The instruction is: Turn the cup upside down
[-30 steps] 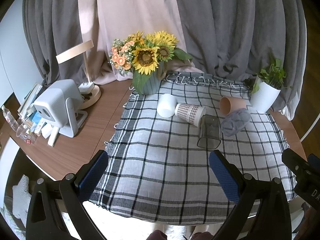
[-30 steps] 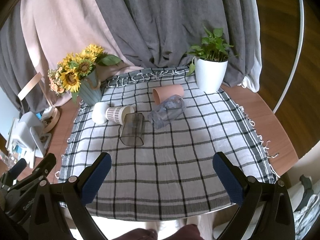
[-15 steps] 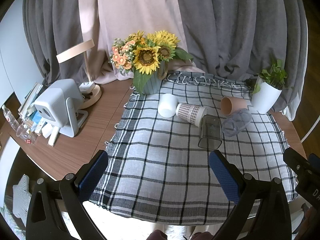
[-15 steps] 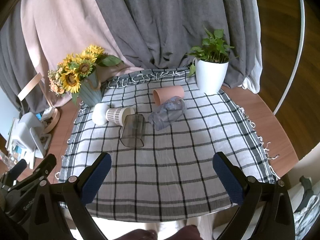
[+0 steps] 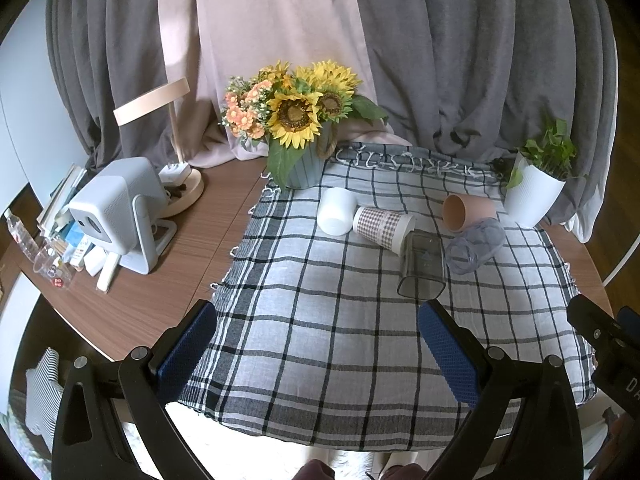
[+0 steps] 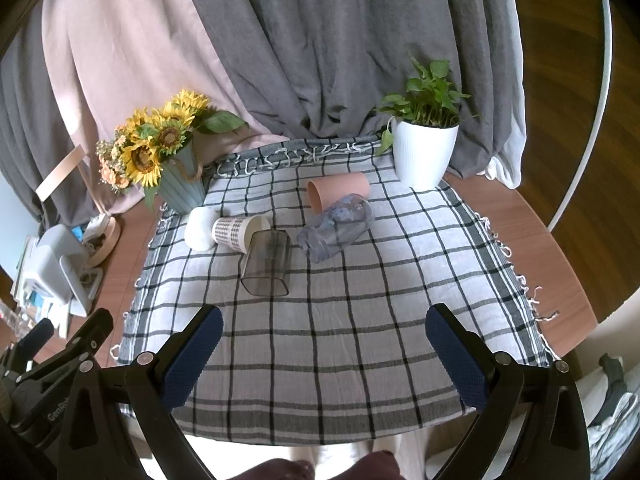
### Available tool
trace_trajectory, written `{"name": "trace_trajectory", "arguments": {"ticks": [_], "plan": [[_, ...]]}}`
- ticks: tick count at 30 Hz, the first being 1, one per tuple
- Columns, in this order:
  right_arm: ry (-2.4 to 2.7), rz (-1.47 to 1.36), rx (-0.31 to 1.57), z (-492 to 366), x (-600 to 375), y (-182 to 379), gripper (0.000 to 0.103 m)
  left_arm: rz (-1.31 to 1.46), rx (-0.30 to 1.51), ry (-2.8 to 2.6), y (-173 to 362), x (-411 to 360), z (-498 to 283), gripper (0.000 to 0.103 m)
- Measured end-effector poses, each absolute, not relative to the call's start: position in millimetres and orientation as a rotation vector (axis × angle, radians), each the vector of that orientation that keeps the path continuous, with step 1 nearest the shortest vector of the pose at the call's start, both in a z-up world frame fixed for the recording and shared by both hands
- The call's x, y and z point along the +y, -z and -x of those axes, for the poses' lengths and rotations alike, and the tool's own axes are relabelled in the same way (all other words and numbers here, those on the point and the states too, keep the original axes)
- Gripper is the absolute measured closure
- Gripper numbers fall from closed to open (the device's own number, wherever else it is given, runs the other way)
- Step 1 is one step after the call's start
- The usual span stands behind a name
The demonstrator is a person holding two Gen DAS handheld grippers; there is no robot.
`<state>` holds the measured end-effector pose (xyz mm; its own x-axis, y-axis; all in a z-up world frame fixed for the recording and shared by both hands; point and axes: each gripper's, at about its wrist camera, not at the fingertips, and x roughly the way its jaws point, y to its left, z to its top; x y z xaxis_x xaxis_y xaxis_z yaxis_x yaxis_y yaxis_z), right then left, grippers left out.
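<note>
Nearest to the cameras, the left gripper (image 5: 316,344) and the right gripper (image 6: 324,344) are both hovering over the near edge of the checked cloth (image 6: 340,320), each with its jaws wide apart and holding nothing. I judge that the task is only in the approach step, since no cup is being touched yet.

Farther in, at the middle of the cloth, five cups are lying on their sides. The smoky clear cup (image 6: 267,262) is lying closest, with its squarish mouth facing near. Just behind it are lying the checkered paper cup (image 6: 238,232) and the white cup (image 6: 200,226) on the left, the bluish clear cup (image 6: 336,226) and the pink cup (image 6: 338,190) on the right.

The next move probably calls for reaching forward and closing on the walls of one cup, then turning it mouth down.
</note>
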<state>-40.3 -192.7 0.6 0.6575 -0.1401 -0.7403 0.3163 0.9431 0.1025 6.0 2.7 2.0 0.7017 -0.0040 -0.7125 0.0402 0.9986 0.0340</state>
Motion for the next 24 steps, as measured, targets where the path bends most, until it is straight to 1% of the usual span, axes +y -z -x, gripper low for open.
{"name": "trace_trajectory", "arguments": {"ticks": [15, 24], "plan": [[0.26, -0.229, 0.814, 40.6, -191.8, 2.4, 0.001, -0.047, 0.797, 0.024, -1.9, 3.7, -6.6, 0.0], [0.23, -0.222, 0.851, 12.9, -188.8, 5.7, 0.001, -0.053, 0.844, 0.004, 13.3, 10.2, -20.9, 0.0]]}}
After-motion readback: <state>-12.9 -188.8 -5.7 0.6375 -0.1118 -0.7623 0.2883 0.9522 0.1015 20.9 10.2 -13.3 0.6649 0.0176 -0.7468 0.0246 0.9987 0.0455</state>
